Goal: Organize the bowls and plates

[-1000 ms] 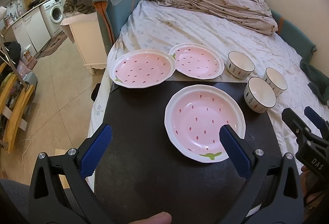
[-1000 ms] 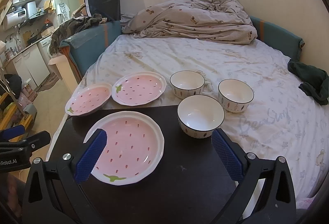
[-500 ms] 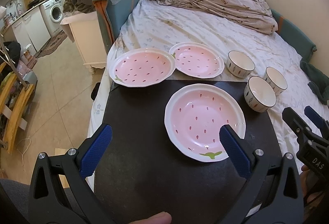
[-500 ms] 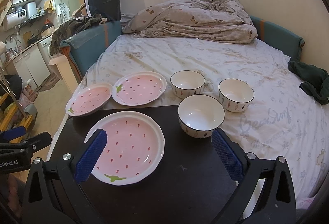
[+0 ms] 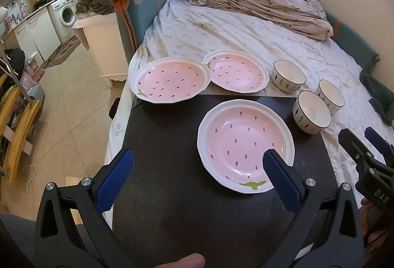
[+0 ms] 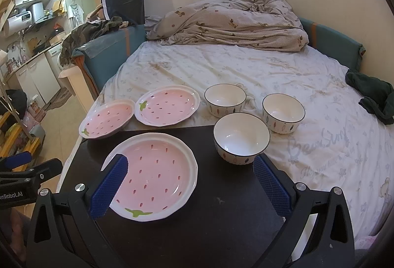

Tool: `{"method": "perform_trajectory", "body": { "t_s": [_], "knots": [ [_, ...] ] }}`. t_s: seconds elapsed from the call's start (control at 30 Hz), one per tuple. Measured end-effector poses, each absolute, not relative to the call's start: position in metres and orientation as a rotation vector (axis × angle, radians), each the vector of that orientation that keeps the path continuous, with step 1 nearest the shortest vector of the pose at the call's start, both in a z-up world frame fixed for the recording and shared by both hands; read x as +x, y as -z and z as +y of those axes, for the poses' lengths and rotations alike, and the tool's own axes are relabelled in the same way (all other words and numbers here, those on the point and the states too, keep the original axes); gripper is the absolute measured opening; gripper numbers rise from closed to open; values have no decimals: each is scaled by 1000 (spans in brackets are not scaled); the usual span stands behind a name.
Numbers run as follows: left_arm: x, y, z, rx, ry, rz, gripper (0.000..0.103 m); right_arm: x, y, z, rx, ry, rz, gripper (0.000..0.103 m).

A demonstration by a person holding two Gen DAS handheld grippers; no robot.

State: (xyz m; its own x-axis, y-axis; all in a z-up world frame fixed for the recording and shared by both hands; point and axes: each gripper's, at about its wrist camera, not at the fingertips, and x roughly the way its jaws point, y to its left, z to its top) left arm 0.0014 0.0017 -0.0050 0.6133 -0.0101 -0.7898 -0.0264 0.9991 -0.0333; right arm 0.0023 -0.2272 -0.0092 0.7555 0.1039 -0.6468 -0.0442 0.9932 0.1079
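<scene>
A pink strawberry plate [image 5: 243,147] [image 6: 157,174] lies on the black board [image 5: 167,145] [image 6: 221,218]. Two more pink plates sit at the board's far edge, the left one [image 5: 170,79] [image 6: 108,119] overlapping the board, the other [image 5: 237,71] [image 6: 168,105] on the sheet. Three white bowls stand to the right: one [image 5: 311,111] [image 6: 241,137] at the board's corner, two [image 5: 288,76] [image 6: 283,113] on the bed. My left gripper [image 5: 197,167] hangs open above the board's near side, its right finger over the near plate's rim. My right gripper [image 6: 189,177] is open, straddling the near plate and the nearest bowl.
The bed [image 6: 270,76] stretches behind with a crumpled duvet [image 6: 234,19] at the back and a dark green cloth [image 6: 371,95] at the right. Left of the bed are a cream cabinet [image 5: 103,46], tiled floor [image 5: 69,108] and a kitchen area with a washing machine [image 5: 65,12].
Almost nothing differs; both grippers hold their places with only a slight drift of view. No plate or bowl has moved.
</scene>
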Motion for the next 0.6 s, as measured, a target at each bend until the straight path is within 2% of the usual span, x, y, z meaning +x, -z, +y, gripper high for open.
{"method": "perform_trajectory", "body": {
  "t_s": [0.6],
  "knots": [
    [2, 11, 5, -45, -25, 921, 103, 2, 11, -227, 92, -86, 713, 103]
  ]
}}
